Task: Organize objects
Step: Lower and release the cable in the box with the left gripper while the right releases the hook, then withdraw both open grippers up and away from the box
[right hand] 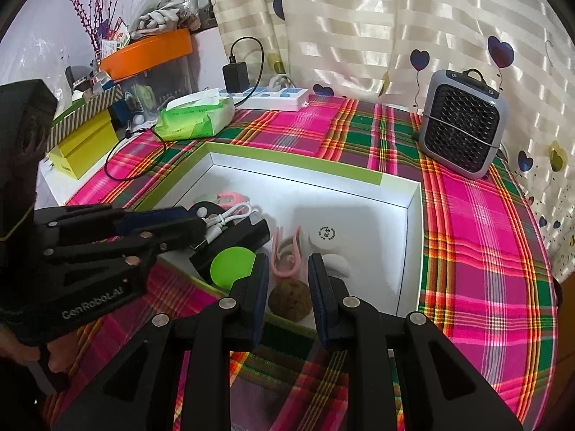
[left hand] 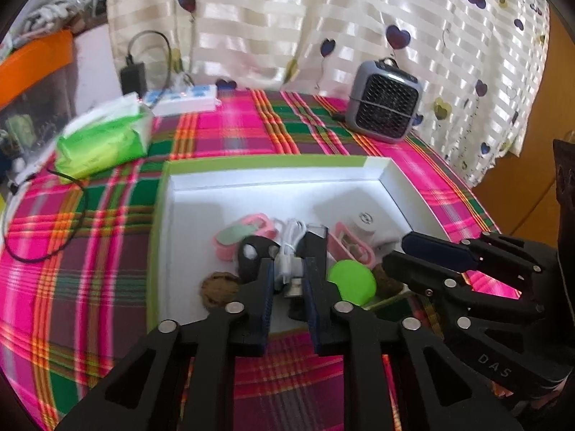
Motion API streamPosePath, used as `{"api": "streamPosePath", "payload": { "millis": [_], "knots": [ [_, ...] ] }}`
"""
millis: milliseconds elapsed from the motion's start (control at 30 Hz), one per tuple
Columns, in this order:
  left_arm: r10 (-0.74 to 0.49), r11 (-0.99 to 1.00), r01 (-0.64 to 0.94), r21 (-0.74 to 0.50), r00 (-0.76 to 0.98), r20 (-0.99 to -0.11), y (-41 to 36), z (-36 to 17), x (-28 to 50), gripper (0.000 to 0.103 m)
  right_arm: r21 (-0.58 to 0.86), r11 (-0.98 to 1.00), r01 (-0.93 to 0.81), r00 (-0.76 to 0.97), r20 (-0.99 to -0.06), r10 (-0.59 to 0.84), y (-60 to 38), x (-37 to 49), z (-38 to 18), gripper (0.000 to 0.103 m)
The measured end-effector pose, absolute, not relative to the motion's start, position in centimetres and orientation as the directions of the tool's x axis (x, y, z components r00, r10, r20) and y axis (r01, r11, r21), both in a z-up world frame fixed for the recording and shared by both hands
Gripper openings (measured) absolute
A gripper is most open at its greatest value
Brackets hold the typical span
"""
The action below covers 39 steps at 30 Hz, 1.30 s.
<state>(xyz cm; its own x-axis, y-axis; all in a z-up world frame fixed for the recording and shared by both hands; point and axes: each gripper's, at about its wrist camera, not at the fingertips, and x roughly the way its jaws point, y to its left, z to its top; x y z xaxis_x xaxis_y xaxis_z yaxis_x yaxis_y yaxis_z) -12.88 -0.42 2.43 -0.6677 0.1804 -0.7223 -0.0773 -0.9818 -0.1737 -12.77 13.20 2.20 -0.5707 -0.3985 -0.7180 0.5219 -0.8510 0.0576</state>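
Note:
A white box with a green rim (left hand: 273, 161) (right hand: 409, 212) holds several small things. My left gripper (left hand: 289, 269) reaches into it, its jaws close around a coiled white cable (left hand: 291, 251) (right hand: 230, 215). Beside it lie a green ball (left hand: 352, 282) (right hand: 231, 267), pink clips (left hand: 248, 233) (right hand: 287, 255), a white round item (left hand: 363, 224) (right hand: 325, 239), a black device (left hand: 251, 256) and brown balls (left hand: 219, 289). My right gripper (right hand: 287, 280) is open, its jaws straddling a brown ball (right hand: 289, 300) at the box's near edge. The right gripper also shows in the left wrist view (left hand: 399, 255).
The table has a pink-green plaid cloth (right hand: 485, 251). A grey fan (left hand: 384, 104) (right hand: 463, 125) stands at the back right. A green tissue pack (left hand: 104, 136) (right hand: 196, 116), a power strip (left hand: 183, 98) (right hand: 273, 97) and a black cable (left hand: 43, 251) lie at the back left.

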Motion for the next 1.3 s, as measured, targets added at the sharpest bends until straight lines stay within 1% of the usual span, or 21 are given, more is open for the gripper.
{"api": "streamPosePath", "payload": {
  "millis": [267,500,533,633,700,1000,1167,1300],
  "knots": [
    [0.210,-0.974,-0.088,-0.208,-0.691,-0.692,-0.5,3.1,-13.2,0.013,0.068,-0.852,0.519,-0.573,-0.712,-0.406,13.4,-12.3,2.4,0.023],
    [0.200,-0.977,-0.094,-0.190,-0.705,-0.680,-0.3,3.9,-12.6,0.013,0.063,-0.849,0.524,-0.577,-0.707,-0.409,13.3,-11.3,2.5,0.024],
    [0.197,-0.978,-0.097,-0.184,-0.710,-0.676,-0.2,4.0,-12.3,0.013,0.062,-0.850,0.524,-0.579,-0.706,-0.408,13.3,-11.2,2.5,0.025],
    [0.190,-0.980,-0.100,-0.170,-0.715,-0.672,0.0,4.3,-11.6,0.013,0.059,-0.850,0.524,-0.583,-0.703,-0.408,13.2,-10.8,2.6,0.036],
    [0.182,-0.982,-0.098,-0.161,-0.717,-0.673,0.1,4.3,-11.2,0.013,0.059,-0.850,0.523,-0.584,-0.701,-0.409,13.3,-10.5,2.7,0.039],
    [0.102,-0.993,-0.028,-0.117,-0.718,-0.689,-1.0,3.8,-11.3,0.013,0.060,-0.854,0.516,-0.584,-0.705,-0.403,13.4,-9.9,2.6,0.039],
    [0.106,-0.993,-0.038,-0.111,-0.693,-0.713,-0.6,3.0,-12.1,0.013,0.071,-0.861,0.503,-0.581,-0.709,-0.398,13.7,-10.3,2.3,0.039],
    [0.125,-0.991,-0.054,-0.121,-0.686,-0.716,-0.3,2.8,-12.4,0.014,0.075,-0.864,0.498,-0.583,-0.708,-0.398,13.9,-10.2,2.3,0.039]
  ]
}}
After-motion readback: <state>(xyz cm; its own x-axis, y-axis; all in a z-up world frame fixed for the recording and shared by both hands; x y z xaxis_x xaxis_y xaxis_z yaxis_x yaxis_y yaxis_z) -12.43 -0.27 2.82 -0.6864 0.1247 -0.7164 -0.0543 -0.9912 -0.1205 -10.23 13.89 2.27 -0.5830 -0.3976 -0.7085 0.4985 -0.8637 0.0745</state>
